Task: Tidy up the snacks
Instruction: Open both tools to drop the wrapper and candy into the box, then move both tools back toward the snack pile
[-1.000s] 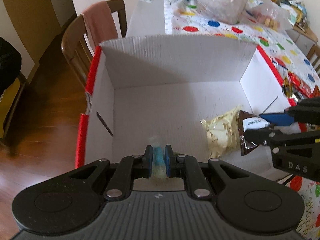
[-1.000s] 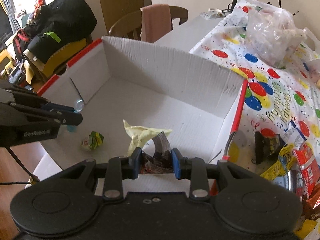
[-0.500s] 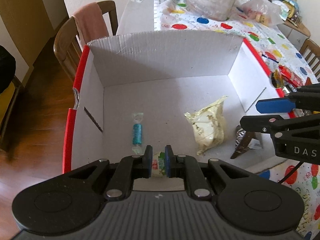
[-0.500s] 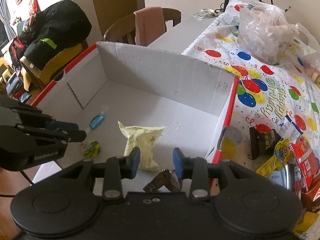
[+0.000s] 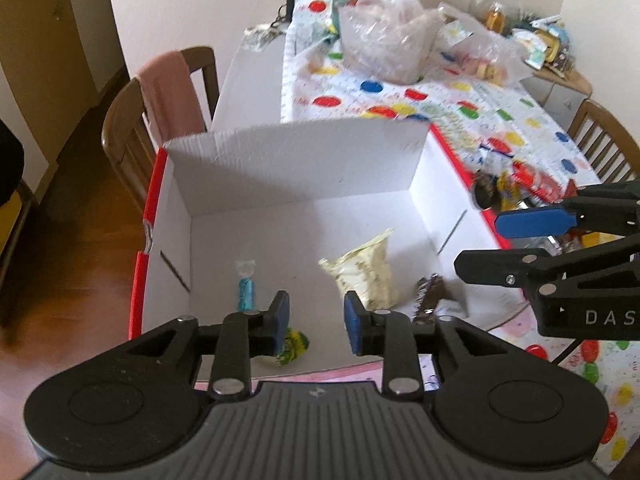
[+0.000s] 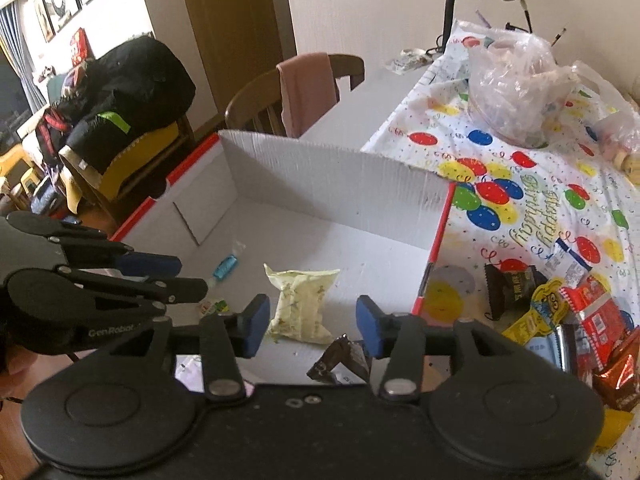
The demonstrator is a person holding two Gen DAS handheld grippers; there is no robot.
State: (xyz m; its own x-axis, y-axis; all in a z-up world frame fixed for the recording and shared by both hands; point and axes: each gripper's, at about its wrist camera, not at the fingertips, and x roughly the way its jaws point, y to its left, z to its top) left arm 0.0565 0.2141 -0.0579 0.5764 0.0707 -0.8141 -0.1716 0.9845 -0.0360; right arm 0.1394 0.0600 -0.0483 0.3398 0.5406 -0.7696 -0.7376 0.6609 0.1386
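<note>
Left gripper (image 5: 313, 320) up above the near edge of the box, jaws just now spreading, nothing between the pads. Right below its left finger, the small green-and-yellow candy (image 5: 294, 345) lying on the box floor by the near wall, dropped and done. Just beyond, nearer the left wall, the blue twist-wrapped sweet (image 5: 245, 294), flat on the floor.

Over to the right gripper (image 6: 309, 322), likewise jaws just parting, pads clear of everything. Beneath them, close to the near right corner of the box, the dark brown wrapper (image 6: 340, 362), released and resting inside. Past it, mid-floor, the pale yellow packet (image 6: 299, 306), lying slightly askew, touching neither wall.

So four snacks in the white cardboard box (image 6: 332, 176) with the red trim, both claws empty and hovering side by side over the near edge.

Outward to the right of the box, on the balloon-print tablecloth (image 6: 520, 216): plenty left. A dark packet (image 6: 512, 284) just beside the box's right wall, then a heap of red, yellow and orange wrappers (image 6: 588, 320) toward the near right edge of the table. Farther back, clear plastic bags (image 6: 516, 88) near the far edge, contents too blurred to name.

Judging from that: a start made, most of the pile not yet moved. Next likely a reach right to the heap.
</note>
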